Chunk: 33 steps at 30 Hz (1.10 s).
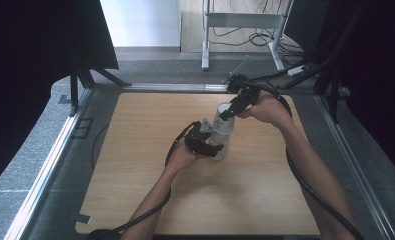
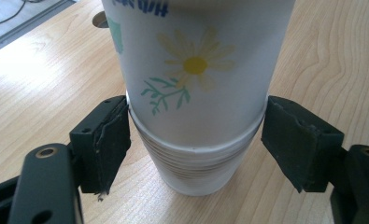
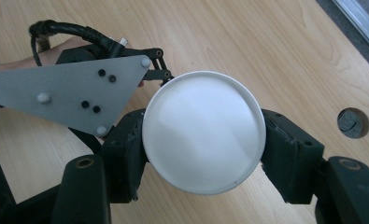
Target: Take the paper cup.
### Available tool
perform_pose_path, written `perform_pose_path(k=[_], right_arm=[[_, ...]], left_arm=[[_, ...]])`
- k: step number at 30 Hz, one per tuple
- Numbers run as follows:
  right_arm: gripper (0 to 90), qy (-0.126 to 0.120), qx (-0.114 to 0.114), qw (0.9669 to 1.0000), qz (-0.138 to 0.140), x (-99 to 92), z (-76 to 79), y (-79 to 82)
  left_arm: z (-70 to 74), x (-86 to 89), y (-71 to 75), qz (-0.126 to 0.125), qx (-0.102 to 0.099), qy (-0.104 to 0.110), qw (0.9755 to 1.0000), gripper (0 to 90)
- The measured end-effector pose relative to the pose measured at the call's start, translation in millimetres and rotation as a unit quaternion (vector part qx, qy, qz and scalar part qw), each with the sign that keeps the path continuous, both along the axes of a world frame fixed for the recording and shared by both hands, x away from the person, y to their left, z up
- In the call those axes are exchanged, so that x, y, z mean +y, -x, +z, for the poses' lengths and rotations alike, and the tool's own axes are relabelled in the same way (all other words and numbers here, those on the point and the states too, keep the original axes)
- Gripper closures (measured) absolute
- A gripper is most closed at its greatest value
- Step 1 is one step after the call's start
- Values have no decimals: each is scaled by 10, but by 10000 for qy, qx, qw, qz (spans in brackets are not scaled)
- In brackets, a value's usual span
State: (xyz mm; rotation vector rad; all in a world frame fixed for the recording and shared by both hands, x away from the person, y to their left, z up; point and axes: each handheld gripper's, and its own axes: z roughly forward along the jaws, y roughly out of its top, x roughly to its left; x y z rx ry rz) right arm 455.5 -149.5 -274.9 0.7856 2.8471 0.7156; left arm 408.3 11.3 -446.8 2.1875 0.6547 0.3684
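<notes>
A white paper cup [image 2: 196,60] with a daisy print stands partly raised out of a stack of nested cups [image 2: 196,163] on the wooden table [image 1: 150,125]. My left gripper [image 2: 196,140] is shut on the stack's rim, one pad [image 2: 102,140] on each side. From above, my right gripper [image 3: 203,149] is shut on the rim of the daisy cup [image 3: 203,130], whose white inside faces its camera. In the high view the right gripper [image 1: 226,112] holds the top cup [image 1: 223,120] just above the left gripper [image 1: 216,148] and the stack [image 1: 221,150].
A round hole [image 3: 352,122] is cut in the tabletop near the cups. Metal rails [image 1: 50,165] frame the table, with dark screens at both sides. Desk legs and cables [image 1: 245,35] stand on the floor beyond the far edge.
</notes>
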Motion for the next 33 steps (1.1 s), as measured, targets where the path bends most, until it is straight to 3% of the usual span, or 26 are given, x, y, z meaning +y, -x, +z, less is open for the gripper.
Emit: perform_pose_path(k=[9,19,26,33], right_arm=[[361,-36,-100,9999,9,-50,123,55],[362,14,-189,9998,58,-81,228,148],[362,102,-196,9997,121,-115,268,243],[363,146,-213,9993,263,-149,258,355]], left_arm=[[13,6,-2,-5,46,-34,10000,236],[52,48,4,-14,133,-37,9999,136],[102,76,70,-98,191,-68,9997,106],[122,149,173,-256,331,81,9991,51]])
